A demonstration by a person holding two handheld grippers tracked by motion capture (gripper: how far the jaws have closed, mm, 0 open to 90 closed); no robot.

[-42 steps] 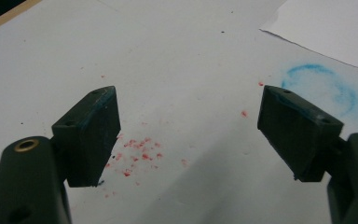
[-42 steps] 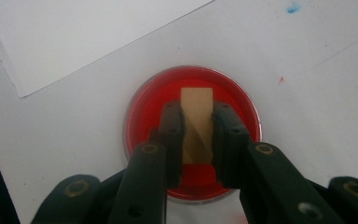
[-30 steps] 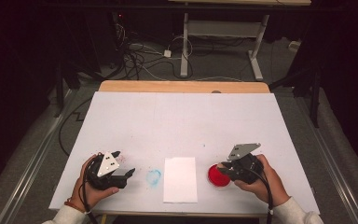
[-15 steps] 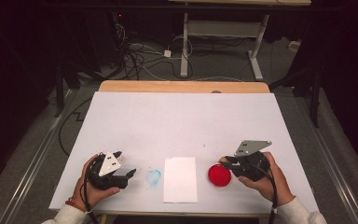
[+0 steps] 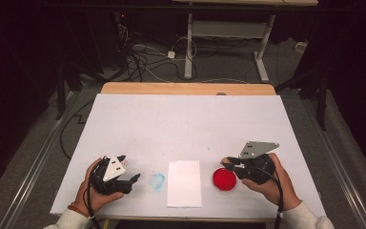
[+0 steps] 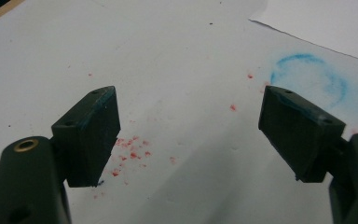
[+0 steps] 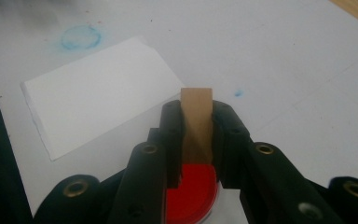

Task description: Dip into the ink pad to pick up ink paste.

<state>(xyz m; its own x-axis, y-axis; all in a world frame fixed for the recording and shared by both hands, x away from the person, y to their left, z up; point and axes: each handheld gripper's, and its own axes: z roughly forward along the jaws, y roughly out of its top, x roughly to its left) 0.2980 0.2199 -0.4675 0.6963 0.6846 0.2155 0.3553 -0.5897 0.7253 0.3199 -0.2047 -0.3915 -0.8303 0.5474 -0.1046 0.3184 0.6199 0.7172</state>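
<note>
Right gripper (image 7: 196,140) clamped on small tan wooden block (image 7: 196,112), held right above round red ink pad (image 5: 224,179). Probably stamping job: dab straight down, lift, press flat on white paper sheet (image 5: 184,183). Left gripper (image 6: 186,126) jaws apart, idle near blue ring smudge (image 6: 308,74).

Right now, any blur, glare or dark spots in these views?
High view: table evenly lit, surroundings near black, no glare. Left gripper view: open left gripper soft, blue ring sharper. Right gripper view: right gripper and wooden block blurred up close, paper sheet clearer.
</note>
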